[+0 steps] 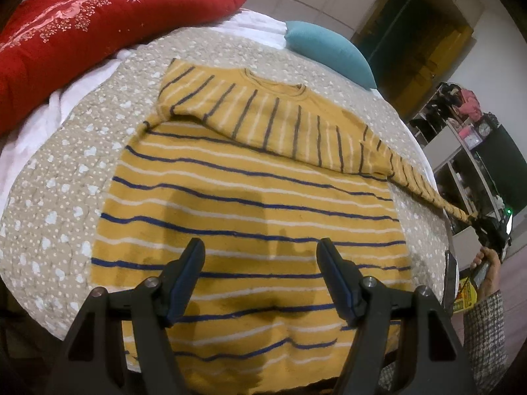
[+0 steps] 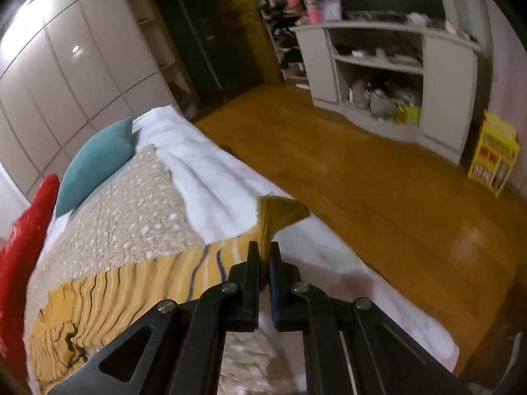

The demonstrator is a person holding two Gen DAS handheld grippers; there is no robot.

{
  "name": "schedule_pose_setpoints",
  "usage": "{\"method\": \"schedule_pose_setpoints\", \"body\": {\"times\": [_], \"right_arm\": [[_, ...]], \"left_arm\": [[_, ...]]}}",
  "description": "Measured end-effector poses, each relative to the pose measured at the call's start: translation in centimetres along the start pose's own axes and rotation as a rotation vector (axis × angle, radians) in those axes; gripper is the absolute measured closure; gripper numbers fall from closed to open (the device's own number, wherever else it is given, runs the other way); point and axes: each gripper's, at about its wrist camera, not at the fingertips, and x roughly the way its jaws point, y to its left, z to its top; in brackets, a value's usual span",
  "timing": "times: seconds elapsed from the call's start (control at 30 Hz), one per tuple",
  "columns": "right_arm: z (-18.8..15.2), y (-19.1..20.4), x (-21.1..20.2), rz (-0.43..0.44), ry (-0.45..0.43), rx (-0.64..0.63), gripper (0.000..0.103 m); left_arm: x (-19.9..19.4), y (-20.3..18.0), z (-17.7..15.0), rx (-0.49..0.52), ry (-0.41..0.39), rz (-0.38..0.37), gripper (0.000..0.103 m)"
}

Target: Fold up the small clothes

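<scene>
Left hand-held gripper (image 1: 260, 273) spread wide over yellow striped sweater (image 1: 250, 210) flat on bed (image 1: 49, 177), right hand-held gripper (image 2: 263, 263) clenched on sleeve cuff (image 2: 280, 210), stretched toward 3 o'clock.

This is a lived-in bedroom in a home. A bed (image 2: 204, 177) dressed in white sheets is taking up the foreground, with a beige white-dotted quilt (image 1: 75, 151), a red embroidered pillow (image 1: 82, 23) and a teal cushion (image 1: 329, 51) lying on it. Pale wardrobe doors (image 2: 66, 79) are lining the wall, warm wooden flooring (image 2: 378, 191) is stretching away, and a cluttered grey shelf unit (image 2: 388, 65) is standing opposite.
</scene>
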Motion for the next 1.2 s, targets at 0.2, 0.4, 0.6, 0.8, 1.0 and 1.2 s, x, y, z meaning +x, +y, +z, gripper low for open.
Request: {"method": "schedule_pose_setpoints", "body": {"times": [0.2, 0.4, 0.6, 0.8, 1.0, 1.2], "right_arm": [[-0.6, 2.7, -1.1, 0.041, -0.024, -0.060, 0.098], [-2.3, 14.3, -4.4, 0.220, -0.039, -0.263, 0.098], [-9.4, 30.5, -7.4, 0.509, 0.050, -0.510, 0.098], [-18.7, 43.9, -7.1, 0.716, 0.218, -0.654, 0.098], [-28.0, 52.3, -3.7, 0.704, 0.340, -0.819, 0.098], [-33.0, 54.7, -2.1, 0.658, 0.378, -0.887, 0.098]], "left_arm": [[-0.8, 0.5, 0.0, -0.013, -0.028, -0.008, 0.034], [-2.5, 1.9, -0.4, -0.019, -0.081, 0.015, 0.034], [-4.4, 4.9, -1.0, -0.033, -0.144, 0.064, 0.034], [-5.4, 8.7, -2.2, -0.071, -0.176, 0.113, 0.034], [-5.8, 12.3, -3.3, -0.140, -0.188, 0.128, 0.034], [-5.5, 14.3, -4.0, -0.183, -0.180, 0.125, 0.034]]}}
